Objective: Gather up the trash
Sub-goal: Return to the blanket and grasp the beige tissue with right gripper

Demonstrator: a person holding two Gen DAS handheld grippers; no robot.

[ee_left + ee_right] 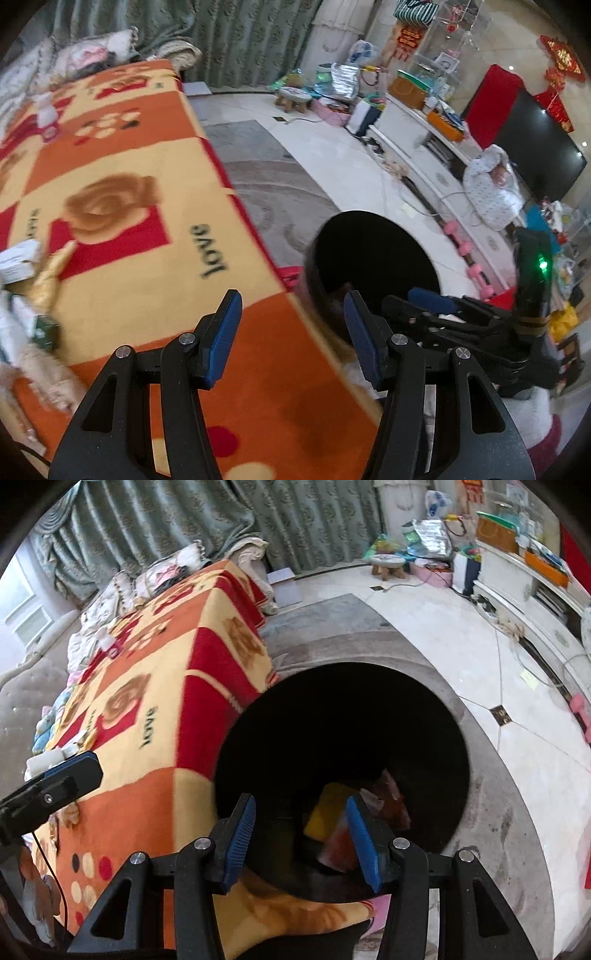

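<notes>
The black trash bin (343,746) stands upright on the floor, hard against the edge of the blanket-covered surface, its round mouth facing up. Its inside is dark and smooth-walled; at the bottom lie crumpled wrappers (369,812), one yellow and flat, others reddish and glossy, lying at mixed angles with no clear long axis.

The right hand-held gripper (301,834) hangs over the bin's near rim, pointing steeply down into the opening, jaws parted with nothing between the ribbed blue pads. The left hand-held gripper (291,339) points down at the blanket's edge beside the bin, also released and empty, its jaws standing apart.

The fleece blanket (147,236) is soft and fuzzy, in orange, yellow and red squares with rose prints and the word "love". On it, at the left of the left wrist view, lie a gold foil wrapper (51,273), long and tapered, its long axis running away from the camera, and small white cardboard boxes (18,262). The floor (424,627) is glossy pale tile
</notes>
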